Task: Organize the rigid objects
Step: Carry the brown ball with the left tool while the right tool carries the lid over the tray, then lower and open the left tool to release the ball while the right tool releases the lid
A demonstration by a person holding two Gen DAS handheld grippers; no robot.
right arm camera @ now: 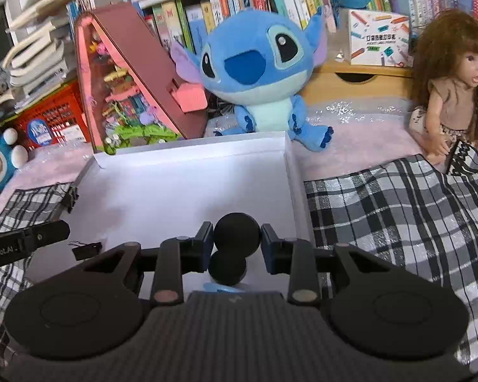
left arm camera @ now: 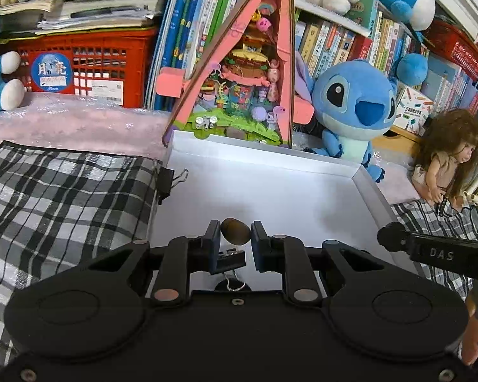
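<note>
My left gripper [left arm camera: 235, 235] is shut on a small brown oval object [left arm camera: 235, 229] and holds it over the near part of a white shallow tray [left arm camera: 271, 172]. A black binder clip [left arm camera: 231, 260] lies on the tray floor just below it. My right gripper [right arm camera: 236, 237] is shut on a black round ball [right arm camera: 236, 232] above the same tray [right arm camera: 188, 159]. A second black round piece [right arm camera: 228, 268] shows right beneath the ball, with something light blue [right arm camera: 218, 286] under that. The left gripper's finger [right arm camera: 32, 238] reaches in from the left edge of the right wrist view.
A binder clip [left arm camera: 166, 180] pins checked cloth [left arm camera: 57, 191] to the tray's left wall. Behind the tray stand a pink triangular toy house [left arm camera: 245, 73], a blue plush [left arm camera: 353, 108], a doll [right arm camera: 452, 95], a red crate [left arm camera: 79, 67] and shelves of books. Another clip [right arm camera: 86, 250] lies in the tray.
</note>
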